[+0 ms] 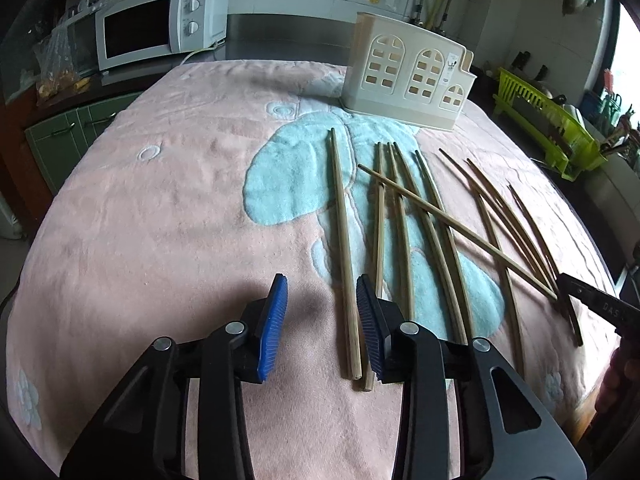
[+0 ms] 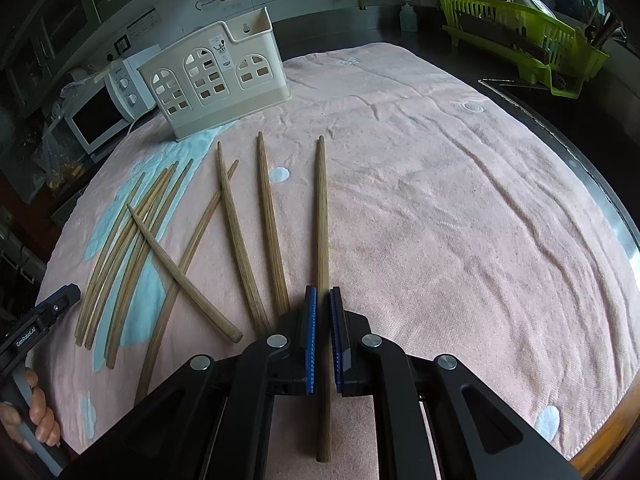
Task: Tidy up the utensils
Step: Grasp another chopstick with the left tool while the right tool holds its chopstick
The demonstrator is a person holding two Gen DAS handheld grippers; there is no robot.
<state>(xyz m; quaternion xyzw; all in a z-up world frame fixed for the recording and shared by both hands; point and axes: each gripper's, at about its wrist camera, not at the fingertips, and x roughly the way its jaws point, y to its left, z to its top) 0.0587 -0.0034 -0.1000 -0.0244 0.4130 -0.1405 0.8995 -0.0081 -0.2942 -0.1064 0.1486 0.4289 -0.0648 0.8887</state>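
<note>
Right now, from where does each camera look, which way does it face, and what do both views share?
Left wrist: sits on the left gripper, facing down across the pink towel; its open jaws straddle a chopstick.
Right wrist: sits on the right gripper, shut on another chopstick; a hand shows at left.
Shared: the chopsticks, towel, beige utensil holder, microwave, green dish rack.

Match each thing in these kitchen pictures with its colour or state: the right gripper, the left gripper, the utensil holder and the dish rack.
Things:
1. right gripper
2. left gripper
3. utensil holder
4. dish rack

Colour or state:
A. lime green, at the counter's edge
B. shut on a chopstick
C. cream, standing upright on the pink towel
D. jaws apart, a chopstick lying between them

Pairs: 1-B, 2-D, 3-C, 4-A
</note>
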